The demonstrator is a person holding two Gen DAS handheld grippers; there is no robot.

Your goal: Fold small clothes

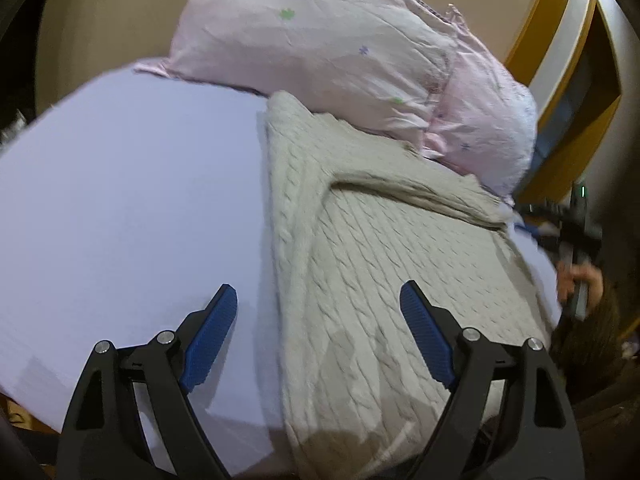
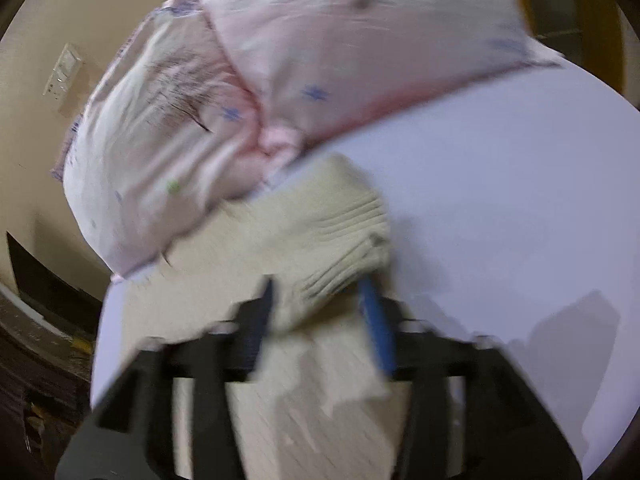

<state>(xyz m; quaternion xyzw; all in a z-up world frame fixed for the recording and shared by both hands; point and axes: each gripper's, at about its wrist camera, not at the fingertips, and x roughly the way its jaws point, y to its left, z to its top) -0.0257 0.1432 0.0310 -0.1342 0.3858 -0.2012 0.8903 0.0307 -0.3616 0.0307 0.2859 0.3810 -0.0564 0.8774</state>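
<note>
A cream cable-knit sweater (image 1: 380, 248) lies on the lavender bed sheet (image 1: 132, 200), one sleeve folded across its top. My left gripper (image 1: 318, 300) is open and empty, hovering over the sweater's left edge, with blue pads (image 1: 212, 328) wide apart. In the blurred right wrist view my right gripper (image 2: 320, 292) is shut on a ribbed edge of the sweater (image 2: 340, 240), bunched between the fingers, with more of the knit hanging below.
A pink floral pillow (image 1: 328, 52) leans against the beige wall behind the sweater; it also shows in the right wrist view (image 2: 248, 80). The bed's edge and dark floor (image 2: 36, 360) lie to the left. A person's hand on the other gripper's handle (image 1: 580, 280) is at the right.
</note>
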